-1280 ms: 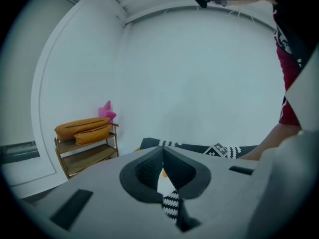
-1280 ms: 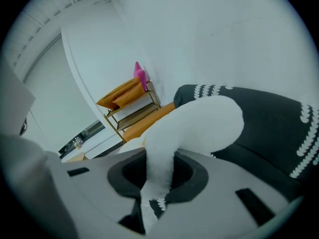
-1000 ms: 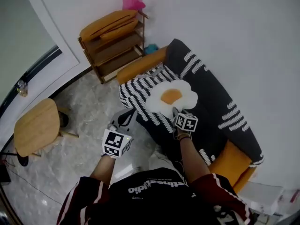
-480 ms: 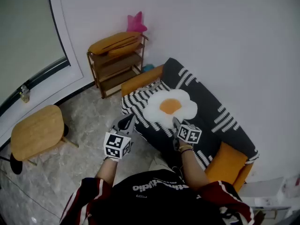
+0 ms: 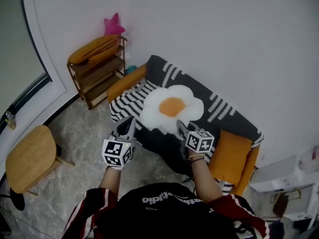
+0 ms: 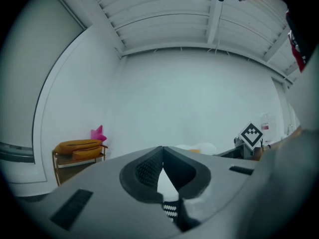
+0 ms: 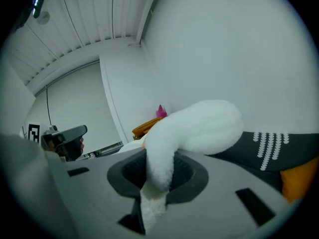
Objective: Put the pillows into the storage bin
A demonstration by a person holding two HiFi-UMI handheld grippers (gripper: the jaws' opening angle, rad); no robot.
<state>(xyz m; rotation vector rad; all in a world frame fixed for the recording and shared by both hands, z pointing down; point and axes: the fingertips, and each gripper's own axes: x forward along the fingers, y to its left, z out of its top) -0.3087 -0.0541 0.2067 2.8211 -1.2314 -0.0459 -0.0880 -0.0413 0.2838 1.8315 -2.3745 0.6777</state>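
Right tool is clamped on the white edge of the fried-egg pillow, which is held up over the black patterned sofa, beside a striped pillow. Left tool has its jaws closed tip to tip, near the egg pillow's left edge.

Egg pillow: was white plush w/ orange-yellow yolk at ctr.
Sofa: was black w/ white dash clusters.
Striped pillow: blk/wht zigzag stripes.
Orange cushion: was plain orange.
Shelf: brown wood; cushions on it were mustard; star was pink.
Table: light wood.
Floor: grey, marbled.
Wall: white.
Sleeve: dark w/ red & white stripes.
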